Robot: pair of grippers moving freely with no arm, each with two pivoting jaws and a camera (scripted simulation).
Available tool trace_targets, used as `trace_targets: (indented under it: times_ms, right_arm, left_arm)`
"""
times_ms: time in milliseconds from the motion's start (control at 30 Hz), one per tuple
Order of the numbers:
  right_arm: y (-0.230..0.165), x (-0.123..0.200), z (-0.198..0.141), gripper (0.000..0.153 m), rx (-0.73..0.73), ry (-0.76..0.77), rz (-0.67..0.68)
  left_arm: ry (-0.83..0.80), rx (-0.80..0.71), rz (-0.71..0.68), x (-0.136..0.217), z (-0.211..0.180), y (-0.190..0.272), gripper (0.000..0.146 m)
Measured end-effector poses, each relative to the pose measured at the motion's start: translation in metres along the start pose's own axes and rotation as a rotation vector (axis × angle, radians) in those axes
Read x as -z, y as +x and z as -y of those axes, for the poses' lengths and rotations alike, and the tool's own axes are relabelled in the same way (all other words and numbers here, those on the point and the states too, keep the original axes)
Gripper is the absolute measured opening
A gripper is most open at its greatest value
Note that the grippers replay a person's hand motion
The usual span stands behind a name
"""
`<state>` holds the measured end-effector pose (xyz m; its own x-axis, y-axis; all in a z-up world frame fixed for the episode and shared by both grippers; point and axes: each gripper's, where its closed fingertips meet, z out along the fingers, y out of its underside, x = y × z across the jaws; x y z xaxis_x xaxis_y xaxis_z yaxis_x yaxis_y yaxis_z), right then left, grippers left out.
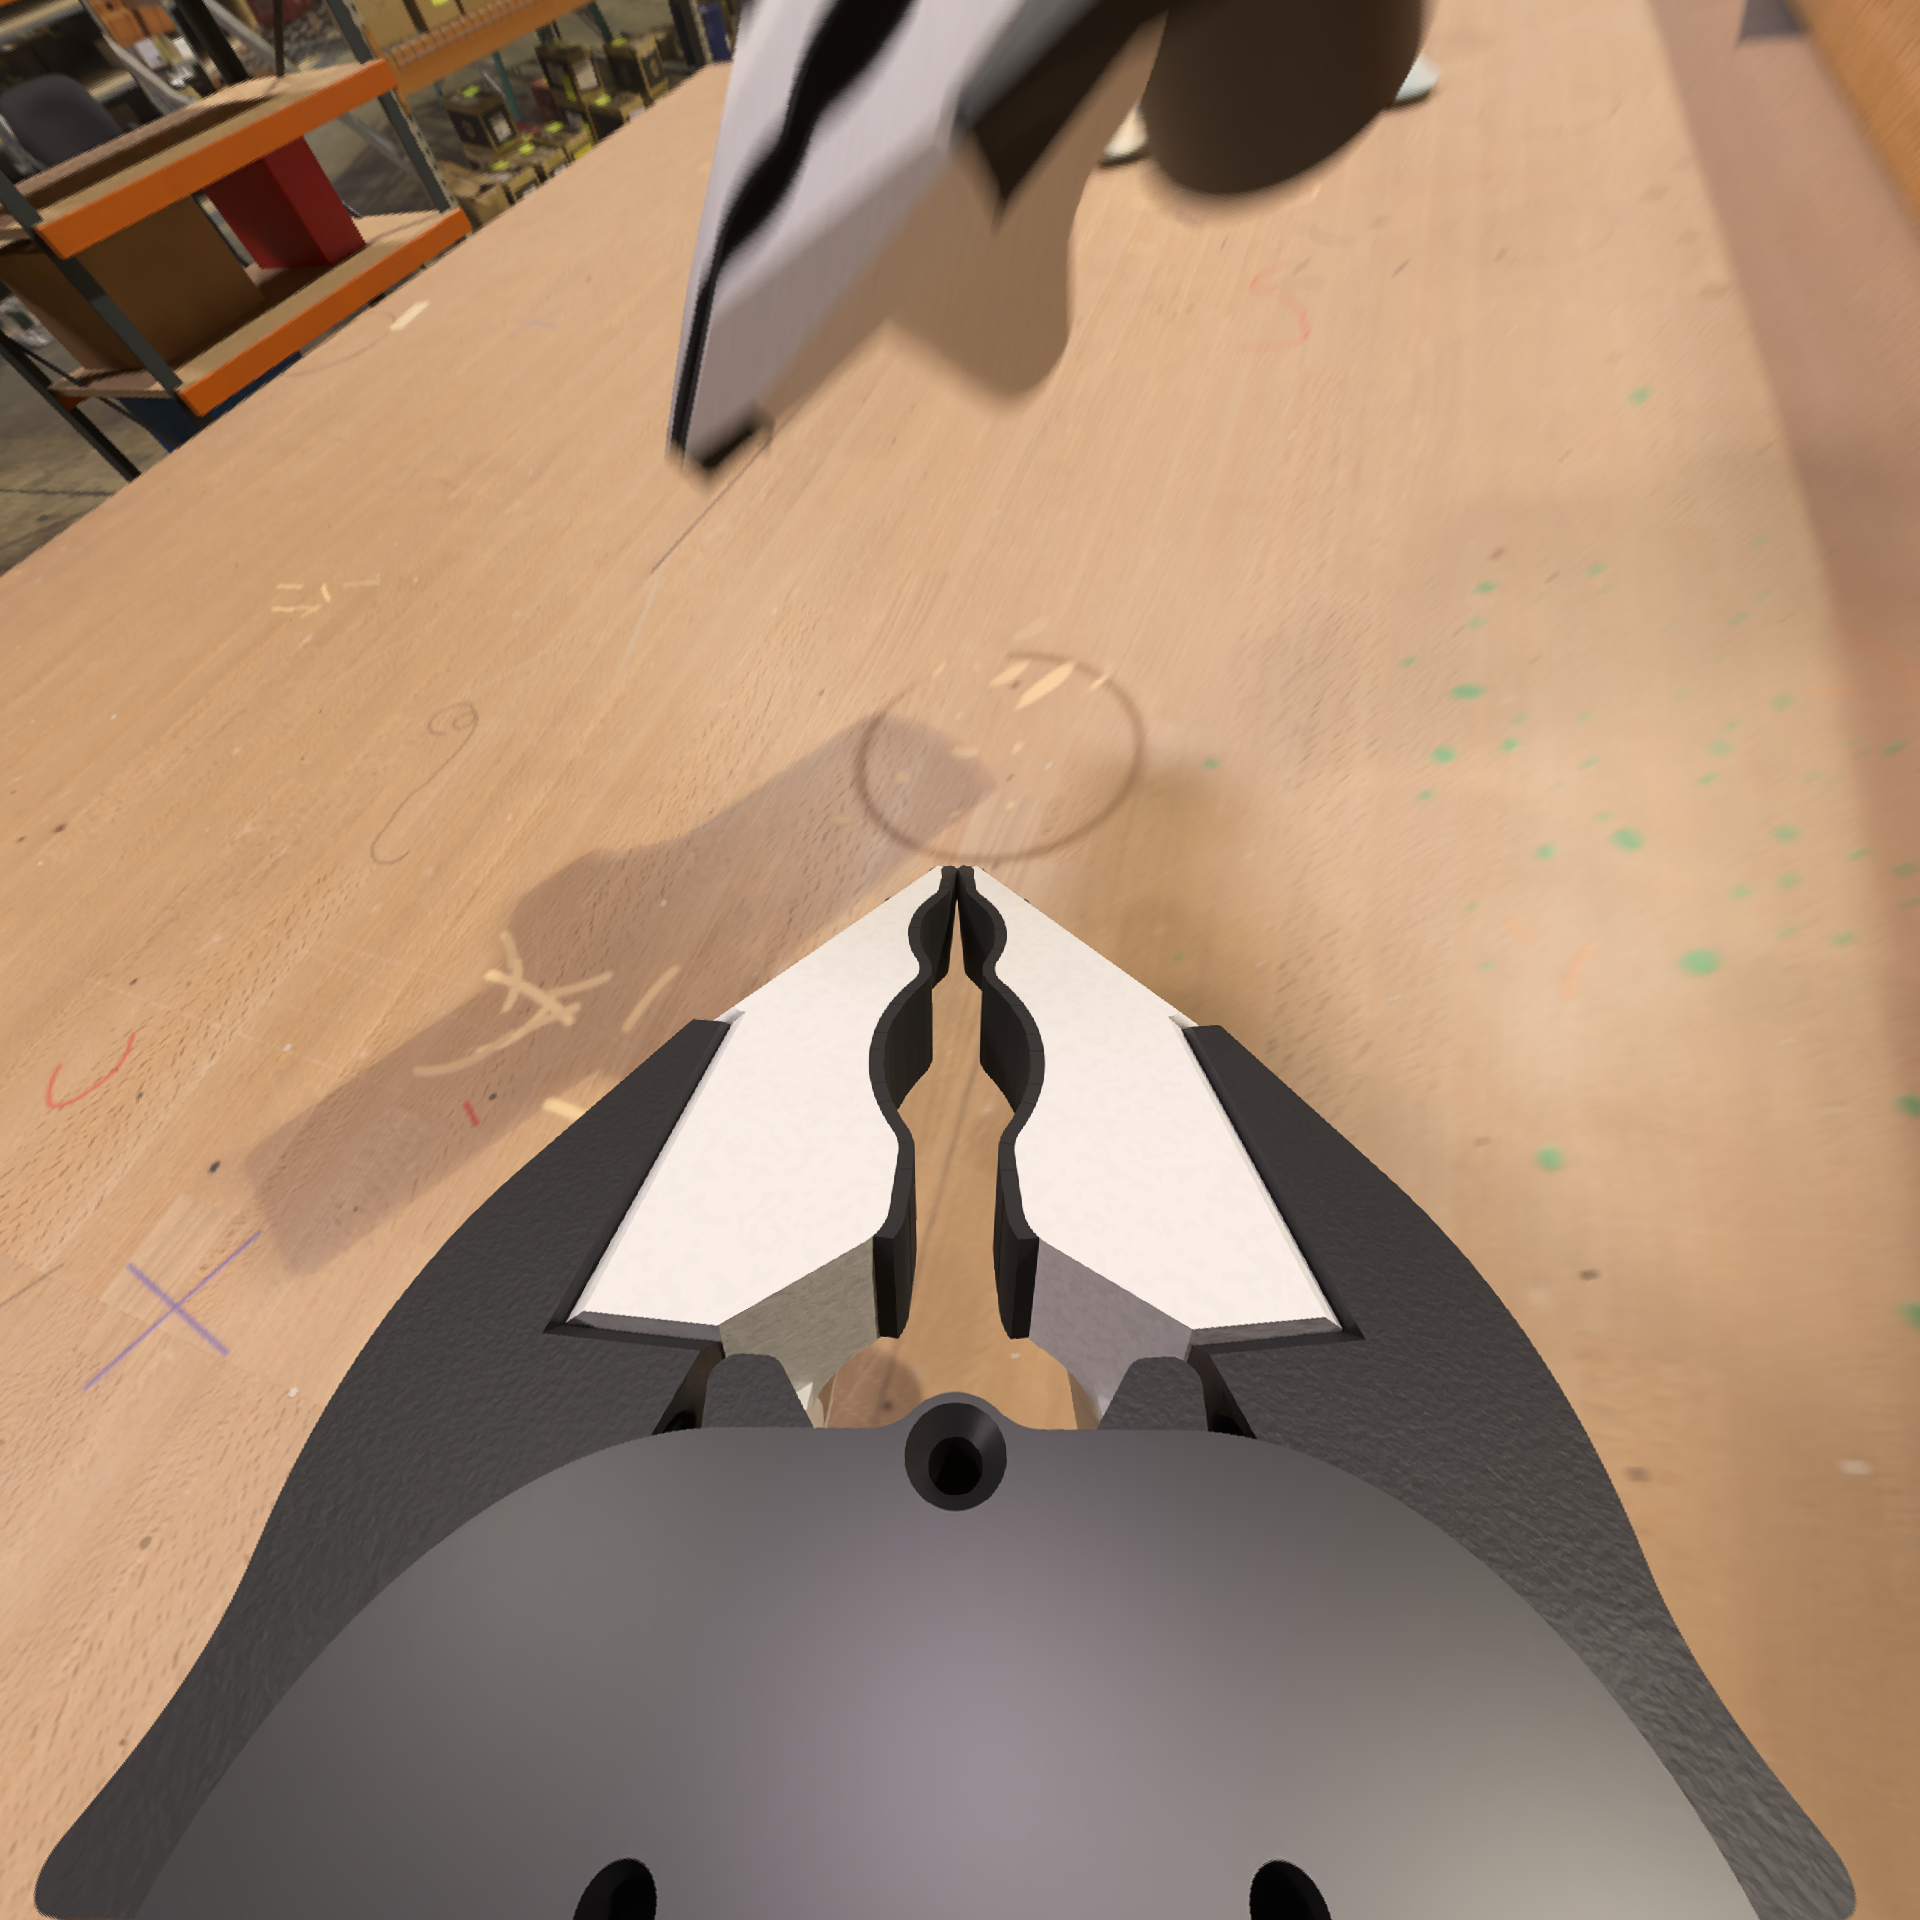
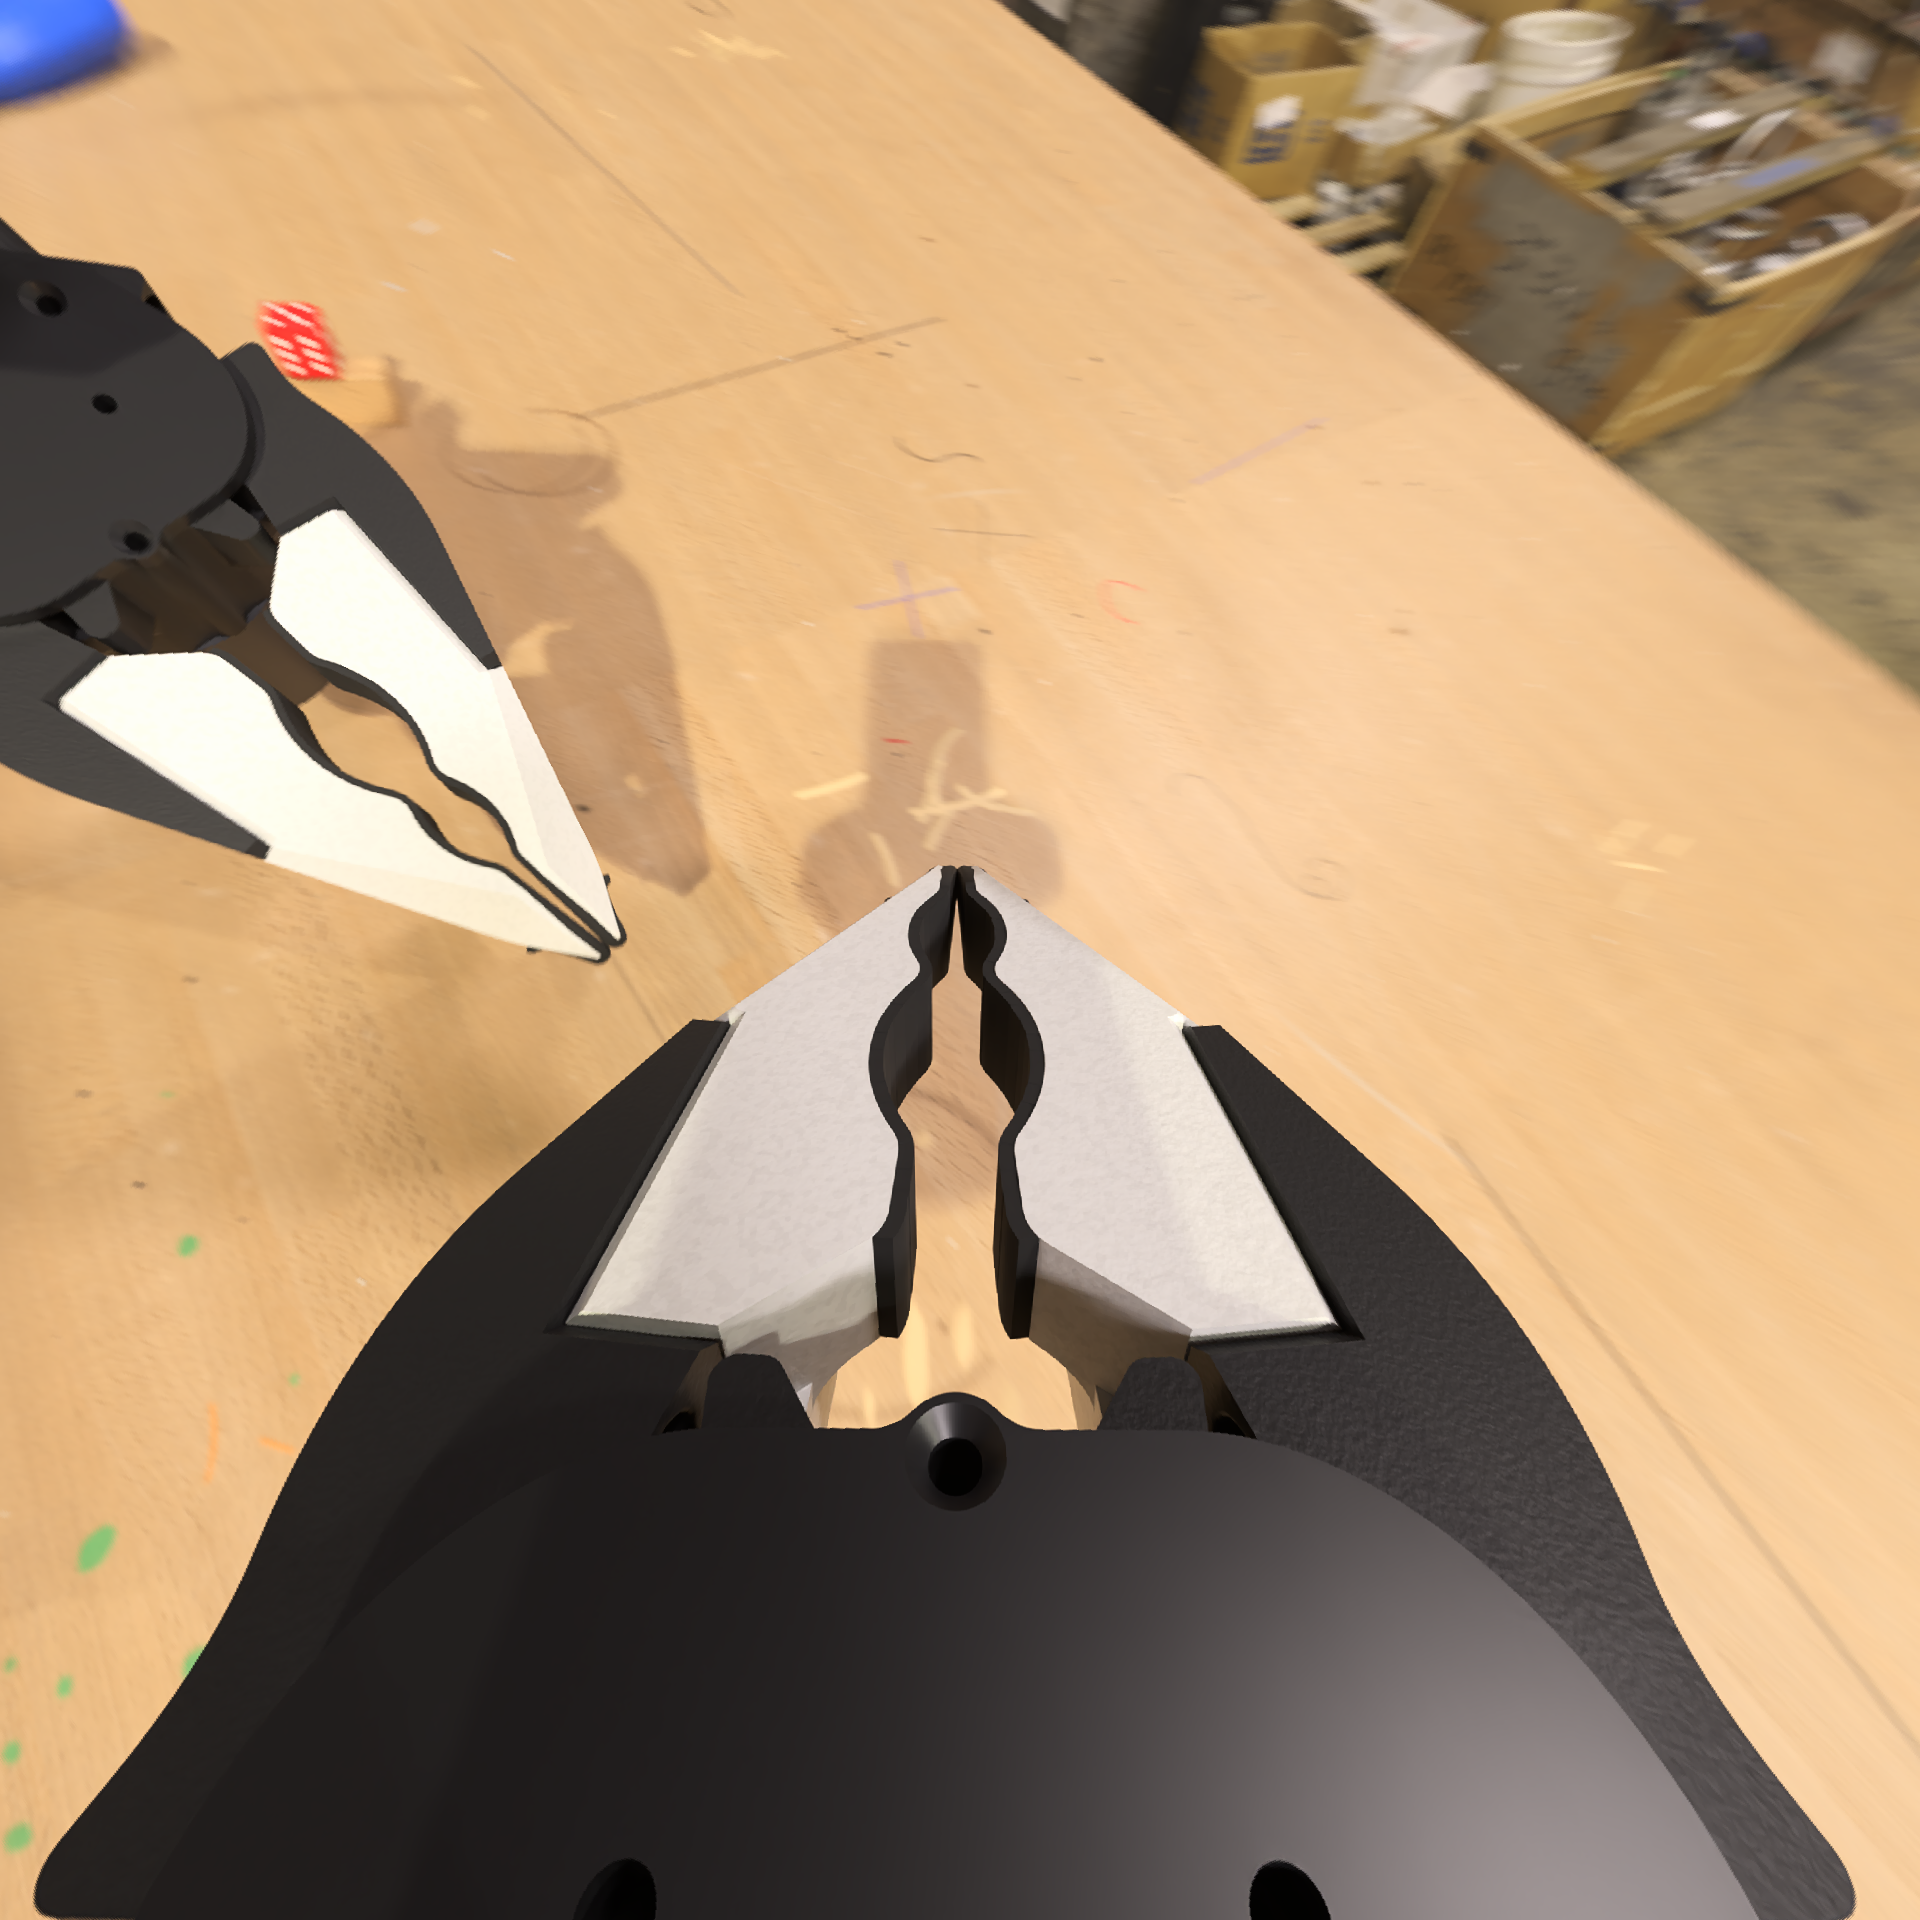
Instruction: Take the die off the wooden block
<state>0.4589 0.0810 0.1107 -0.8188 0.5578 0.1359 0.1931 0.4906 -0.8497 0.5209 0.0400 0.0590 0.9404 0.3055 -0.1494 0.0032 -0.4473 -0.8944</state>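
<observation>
Both grippers are clenched on nothing — left gripper point(image 1: 956, 873), right gripper point(image 2: 956, 873) — die point(image 2: 299, 339) seen at ten o'clock atop block point(image 2: 372, 390), untouched; neither is positioned to grasp.

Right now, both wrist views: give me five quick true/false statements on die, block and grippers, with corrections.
1. The red die sits on the wooden block. True.
2. The right gripper holds the die. False: its fingertips are shut together on nothing, over bare table.
3. The left gripper is shut and empty. True.
4. The die shows in the left wrist view. False: only the right wrist view shows it, far off at upper left.
5. The left gripper touches the block. False: its tips point away from the block, which lies behind its body.
</observation>
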Motion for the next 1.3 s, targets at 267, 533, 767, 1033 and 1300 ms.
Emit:
trace_targets:
  times_ms: [267,533,767,1033,1300]
  right_arm:
    - [-0.010,-0.040,0.011,0.007,-0.146,0.176,0.062]
    - [-0.024,-0.036,0.011,0.017,-0.090,0.213,0.094]
    - [-0.026,-0.032,0.012,0.019,-0.027,0.211,0.053]
    - [-0.033,-0.038,0.011,0.022,-0.026,0.210,0.085]
    - [-0.043,-0.043,0.011,0.024,-0.038,0.209,0.140]
  left_arm:
    - [0.127,0.017,0.014,0.071,0.058,0.026,0.000]
    - [0.135,0.211,0.426,0.195,0.033,-0.037,0.000]
    - [-0.197,0.569,0.637,0.253,-0.085,-0.087,0.008]
    - [-0.483,0.725,0.638,0.253,-0.154,-0.097,0.038]
    - [-0.605,0.716,0.642,0.246,-0.168,-0.102,0.020]
